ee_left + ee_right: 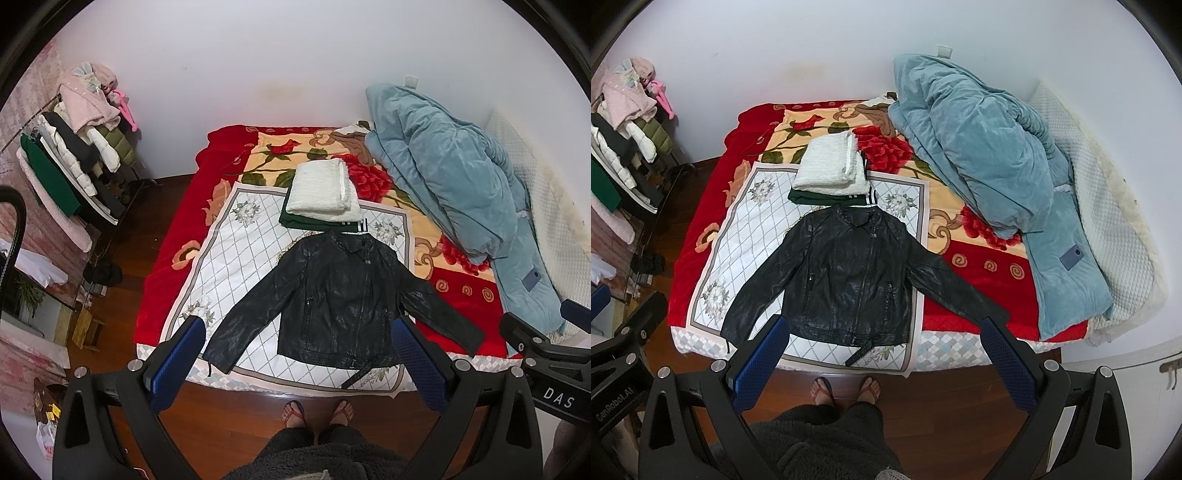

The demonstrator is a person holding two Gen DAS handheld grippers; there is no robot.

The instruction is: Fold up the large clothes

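A black leather jacket (pixel 332 299) lies flat and face up on a white patterned cloth (pixel 236 251) on the bed, sleeves spread to both sides; it also shows in the right wrist view (pixel 849 277). Behind its collar sits a folded white garment (pixel 321 192) on a folded dark green one (pixel 314 221). My left gripper (pixel 299 328) is open and empty, held high above the bed's near edge. My right gripper (pixel 884 328) is open and empty too, beside the left one (pixel 546 347).
A rumpled blue quilt (pixel 450 184) fills the bed's right side, over a red floral blanket (pixel 177 221). A laden clothes rack (pixel 74 155) stands at the left wall. The person's feet (pixel 317 410) stand on the wooden floor at the bed's near edge.
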